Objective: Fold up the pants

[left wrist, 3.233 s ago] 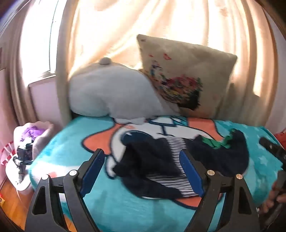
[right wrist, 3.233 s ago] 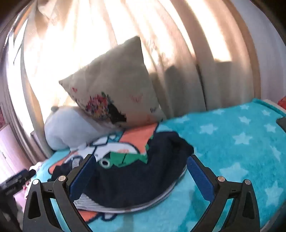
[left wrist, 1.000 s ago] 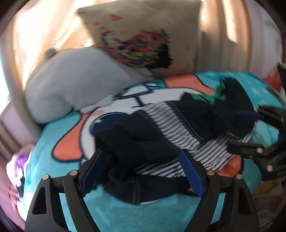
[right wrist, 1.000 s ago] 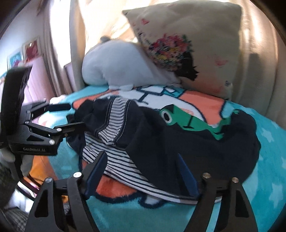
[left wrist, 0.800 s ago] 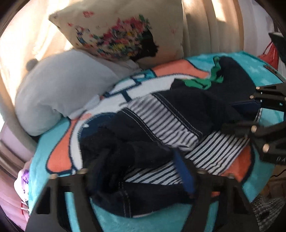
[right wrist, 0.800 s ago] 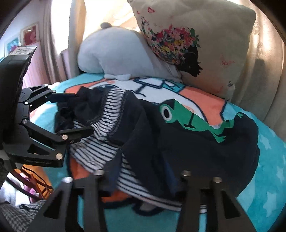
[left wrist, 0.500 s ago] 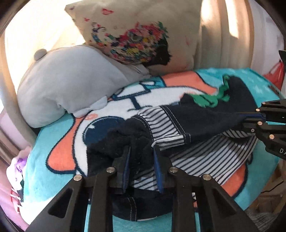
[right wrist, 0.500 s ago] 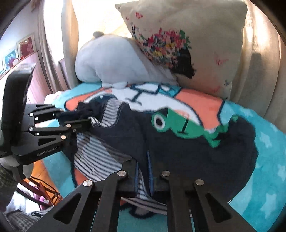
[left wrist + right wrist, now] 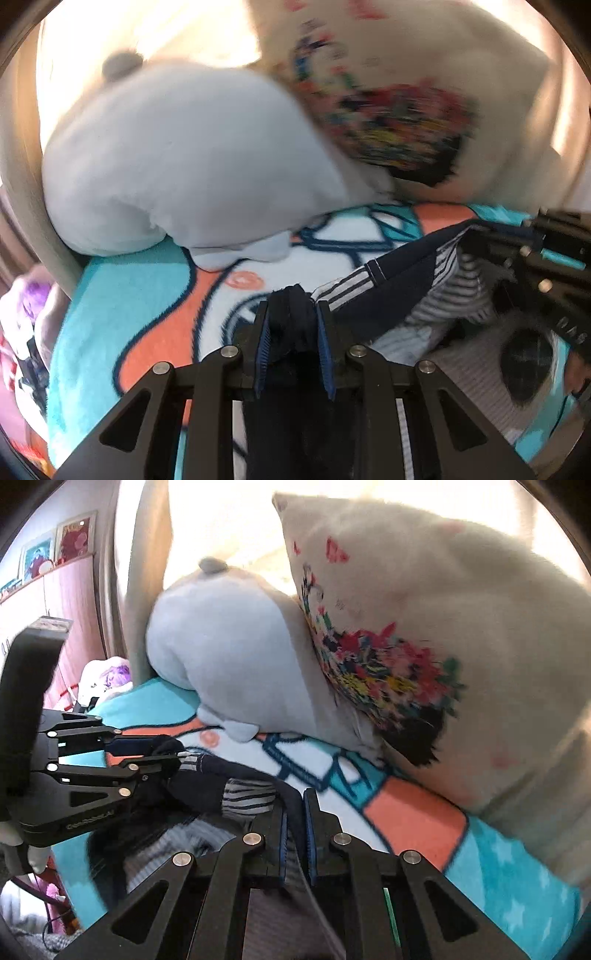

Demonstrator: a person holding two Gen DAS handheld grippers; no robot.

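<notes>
The pants [image 9: 399, 280] are dark navy with a white-striped lining. They hang lifted off the bed, stretched between both grippers. My left gripper [image 9: 291, 314] is shut on a bunched dark edge of the pants. It also shows in the right wrist view [image 9: 162, 753] at the left. My right gripper [image 9: 294, 812] is shut on another edge of the pants [image 9: 251, 794]. It shows in the left wrist view [image 9: 517, 240] at the right.
The bed carries a teal cartoon blanket [image 9: 122, 295]. A grey plush pillow [image 9: 177, 158] and a cream floral cushion [image 9: 424, 646] lean against the curtain behind. A person's checked trousers [image 9: 480, 376] show below. Clutter [image 9: 22, 325] lies off the bed's left edge.
Both grippers, open above the crumpled pants three seconds ago, closed on them and have now lifted them up off the blanket toward the pillows.
</notes>
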